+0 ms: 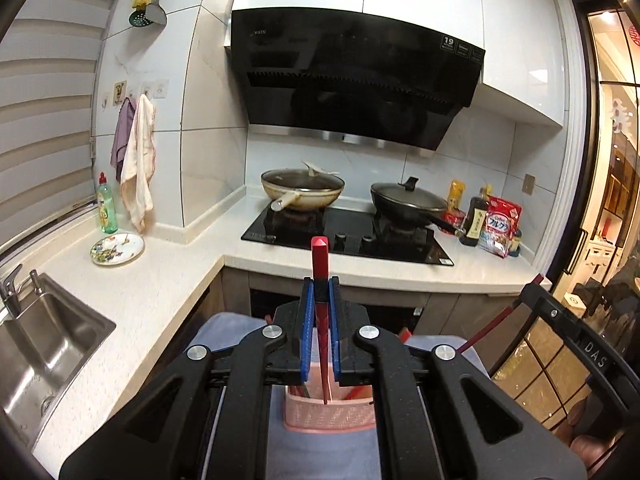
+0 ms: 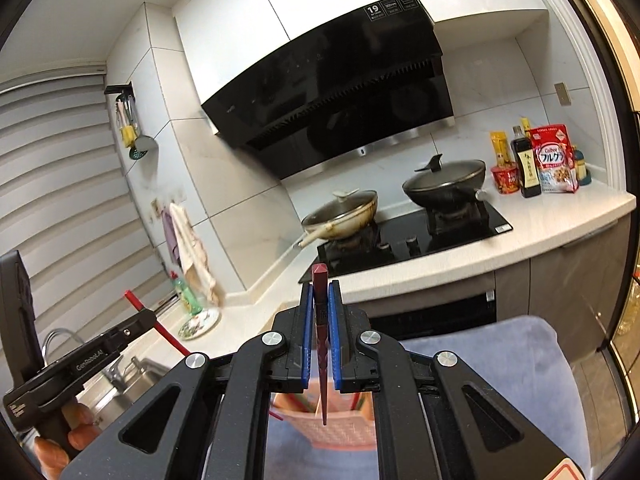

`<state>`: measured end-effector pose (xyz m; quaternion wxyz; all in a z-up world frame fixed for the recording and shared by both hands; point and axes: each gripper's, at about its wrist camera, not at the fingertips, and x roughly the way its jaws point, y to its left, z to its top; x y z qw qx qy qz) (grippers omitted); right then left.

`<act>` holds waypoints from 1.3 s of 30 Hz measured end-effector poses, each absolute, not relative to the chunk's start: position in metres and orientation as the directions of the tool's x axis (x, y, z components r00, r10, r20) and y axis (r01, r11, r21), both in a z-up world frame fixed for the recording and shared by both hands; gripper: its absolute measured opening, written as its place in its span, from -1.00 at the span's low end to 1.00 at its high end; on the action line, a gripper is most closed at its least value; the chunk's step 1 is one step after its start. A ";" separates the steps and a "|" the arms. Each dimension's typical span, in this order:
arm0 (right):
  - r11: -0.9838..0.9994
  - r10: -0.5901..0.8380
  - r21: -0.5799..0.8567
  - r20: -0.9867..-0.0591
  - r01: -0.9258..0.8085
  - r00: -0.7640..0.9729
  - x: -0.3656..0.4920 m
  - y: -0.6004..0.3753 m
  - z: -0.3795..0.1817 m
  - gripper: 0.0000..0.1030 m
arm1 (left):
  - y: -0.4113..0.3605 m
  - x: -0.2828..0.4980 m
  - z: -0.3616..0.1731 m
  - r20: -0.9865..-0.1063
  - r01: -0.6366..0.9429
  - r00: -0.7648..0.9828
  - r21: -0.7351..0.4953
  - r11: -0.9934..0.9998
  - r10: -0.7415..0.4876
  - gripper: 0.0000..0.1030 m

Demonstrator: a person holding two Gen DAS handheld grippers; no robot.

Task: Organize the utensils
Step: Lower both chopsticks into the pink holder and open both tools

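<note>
Now, left to right. Far left of the L-shaped white stone bench (image 1: 160,292), by the window edge: stainless steel sink (image 1: 48,344) w/ chrome tap (image 1: 12,288). Behind it a green dish-soap bottle w/ red cap (image 1: 106,206), and just beside that a round patterned plate (image 1: 117,249), near the bench's inner corner. Lilac and cream cloths (image 1: 136,160) hang on wall hooks above.

Centre foreground: left gripper (image 1: 320,292), blue-padded fingers (image 1: 307,320) clamped together on a bright red square-section chopstick (image 1: 320,256). It stands roughly upright, thick end above the fingers, thin tip hanging over a pink woven plastic basket (image 1: 330,414). Basket sits on a pale blue cloth (image 1: 232,328) and already has other sticks in it; can't tell how many.

Right gripper (image 2: 320,300), fingers likewise shut tight on a dark red square-section chopstick (image 2: 321,280), upright, tip pointing down over the same basket. From the left wrist view, that gripper shows at the right edge w/ its stick slanting.

Back edge of bench: black glass hob (image 1: 348,236) w/ a cream lidded pan (image 1: 302,192) on the left burner, black lidded wok (image 1: 408,200) on the right, black range hood (image 1: 352,80) overhead. Far right corner: dark soy-sauce bottle (image 1: 476,218), red cereal bag (image 1: 500,226), yellow packet (image 1: 456,192).
</note>
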<state>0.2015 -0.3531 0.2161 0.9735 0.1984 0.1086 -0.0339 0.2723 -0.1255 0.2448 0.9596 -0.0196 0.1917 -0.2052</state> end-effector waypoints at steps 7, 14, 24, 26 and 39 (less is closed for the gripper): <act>0.926 -0.030 0.353 -0.292 0.137 0.956 0.242 -0.356 0.189 -0.86 | -0.137 0.306 0.225 -0.384 0.371 0.838 -0.119 0.921 -0.388 -0.87; 0.927 -0.011 0.343 -0.371 0.149 0.928 0.266 -0.355 0.150 -0.86 | -0.147 0.325 0.188 -0.437 0.361 0.820 -0.107 0.926 -0.370 -0.87; 0.929 0.017 0.338 -0.450 0.153 0.893 0.289 -0.350 0.115 -0.86 | -0.153 0.342 0.154 -0.493 0.347 0.793 -0.116 0.931 -0.357 -0.86; 0.928 0.025 0.341 -0.458 0.149 0.889 0.291 -0.349 0.111 -0.82 | -0.152 0.342 0.151 -0.492 0.342 0.796 -0.114 0.933 -0.352 -0.84; 0.934 0.004 0.323 -0.438 0.153 0.899 0.257 -0.345 0.125 -0.58 | -0.141 0.315 0.159 -0.475 0.317 0.820 -0.087 0.944 -0.319 -0.28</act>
